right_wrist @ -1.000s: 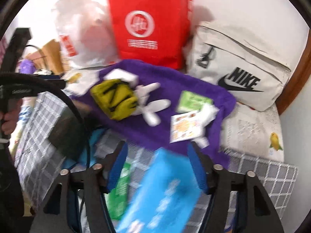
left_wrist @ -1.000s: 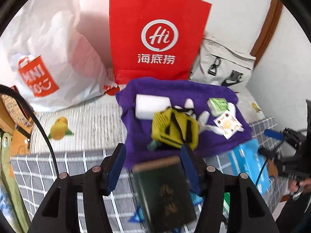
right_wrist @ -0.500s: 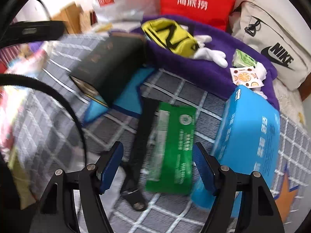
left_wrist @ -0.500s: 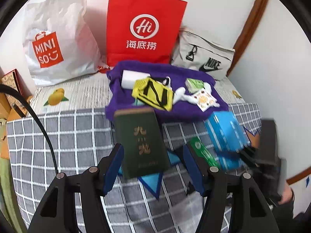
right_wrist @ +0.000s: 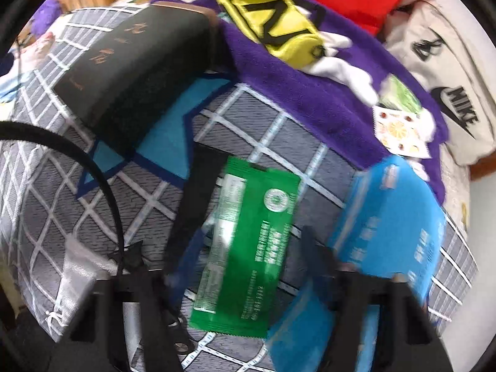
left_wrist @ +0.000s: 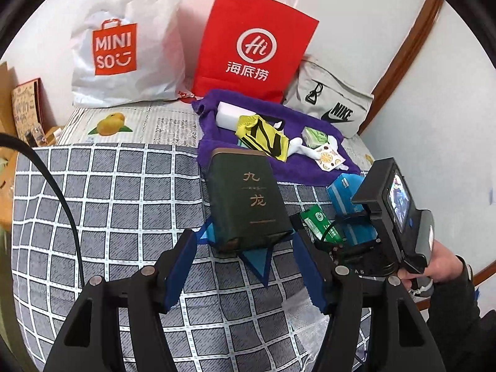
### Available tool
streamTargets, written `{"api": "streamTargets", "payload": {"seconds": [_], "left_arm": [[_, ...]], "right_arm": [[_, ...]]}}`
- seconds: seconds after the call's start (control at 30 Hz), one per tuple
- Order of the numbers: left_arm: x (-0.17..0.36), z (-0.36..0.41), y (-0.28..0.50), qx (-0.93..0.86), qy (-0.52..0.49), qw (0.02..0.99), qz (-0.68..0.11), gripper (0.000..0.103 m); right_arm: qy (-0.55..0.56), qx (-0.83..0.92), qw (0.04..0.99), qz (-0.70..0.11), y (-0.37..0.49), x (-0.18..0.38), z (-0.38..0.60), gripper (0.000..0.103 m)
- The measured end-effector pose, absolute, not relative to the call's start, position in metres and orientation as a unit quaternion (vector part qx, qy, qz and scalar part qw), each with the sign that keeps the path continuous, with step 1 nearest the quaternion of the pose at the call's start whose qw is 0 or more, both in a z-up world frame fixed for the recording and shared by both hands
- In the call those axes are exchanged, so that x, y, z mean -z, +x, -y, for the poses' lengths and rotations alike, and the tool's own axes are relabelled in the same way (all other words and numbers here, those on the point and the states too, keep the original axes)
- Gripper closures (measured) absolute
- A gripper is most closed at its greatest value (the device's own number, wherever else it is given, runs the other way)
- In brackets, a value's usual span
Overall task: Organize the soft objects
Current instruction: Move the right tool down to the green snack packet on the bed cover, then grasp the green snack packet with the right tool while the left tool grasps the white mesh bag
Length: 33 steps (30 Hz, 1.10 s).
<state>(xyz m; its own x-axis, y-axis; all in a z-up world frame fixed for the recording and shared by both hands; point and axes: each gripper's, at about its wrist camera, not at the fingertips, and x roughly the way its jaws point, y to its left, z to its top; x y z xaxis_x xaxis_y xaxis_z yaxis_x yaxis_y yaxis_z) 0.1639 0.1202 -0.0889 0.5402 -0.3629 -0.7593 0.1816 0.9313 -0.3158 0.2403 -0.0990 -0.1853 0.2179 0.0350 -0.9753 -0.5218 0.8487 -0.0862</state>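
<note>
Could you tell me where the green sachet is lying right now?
The green sachet lies flat on the grey checked bedspread, straight ahead of the open right gripper, between a black strap on its left and the blue pack on its right.

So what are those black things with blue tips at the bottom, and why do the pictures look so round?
Those are tongs, a squeezing tool that a person holds, one in each hand. A small camera with a very wide lens sits on each, so its picture bends into a circle. One picture looks out from the left tongs, the other from the right tongs. Both are open and hold nothing. On the checked blanket lie a dark green box, a green packet and a blue pack. Behind them a purple towel carries a yellow pouch. The right tongs hang just above the green packet.
</note>
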Motion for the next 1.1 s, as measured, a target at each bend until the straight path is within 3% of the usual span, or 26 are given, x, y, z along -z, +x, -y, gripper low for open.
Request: {"api": "streamTargets", "payload": {"seconds": [0.17, 0.27, 0.33, 0.5, 0.67, 1.0, 1.1], "left_arm": [[0.096, -0.135, 0.159, 0.161, -0.136, 0.866, -0.453, 0.040], [0.098, -0.139, 0.156, 0.164, -0.135, 0.868, -0.449, 0.040], [0.099, -0.142, 0.157, 0.164, -0.138, 0.868, -0.448, 0.040], [0.104, -0.145, 0.158, 0.166, -0.143, 0.865, -0.451, 0.040], [0.110, -0.145, 0.162, 0.168, -0.144, 0.862, -0.456, 0.040], [0.111, -0.141, 0.164, 0.174, -0.138, 0.860, -0.459, 0.040], [0.112, -0.141, 0.162, 0.175, -0.137, 0.860, -0.459, 0.040]], "right_arm": [[-0.191, -0.195, 0.755, -0.596, 0.241, 0.182, 0.102, 0.073], [-0.138, -0.221, 0.747, -0.612, 0.239, 0.177, 0.107, 0.075], [-0.126, -0.228, 0.747, -0.612, 0.236, 0.174, 0.106, 0.086], [-0.122, -0.206, 0.753, -0.613, 0.222, 0.171, 0.108, 0.081], [-0.150, -0.186, 0.763, -0.600, 0.206, 0.171, 0.109, 0.049], [-0.152, -0.179, 0.745, -0.624, 0.224, 0.185, 0.110, 0.049], [-0.148, -0.202, 0.741, -0.623, 0.231, 0.184, 0.113, 0.062]]}}
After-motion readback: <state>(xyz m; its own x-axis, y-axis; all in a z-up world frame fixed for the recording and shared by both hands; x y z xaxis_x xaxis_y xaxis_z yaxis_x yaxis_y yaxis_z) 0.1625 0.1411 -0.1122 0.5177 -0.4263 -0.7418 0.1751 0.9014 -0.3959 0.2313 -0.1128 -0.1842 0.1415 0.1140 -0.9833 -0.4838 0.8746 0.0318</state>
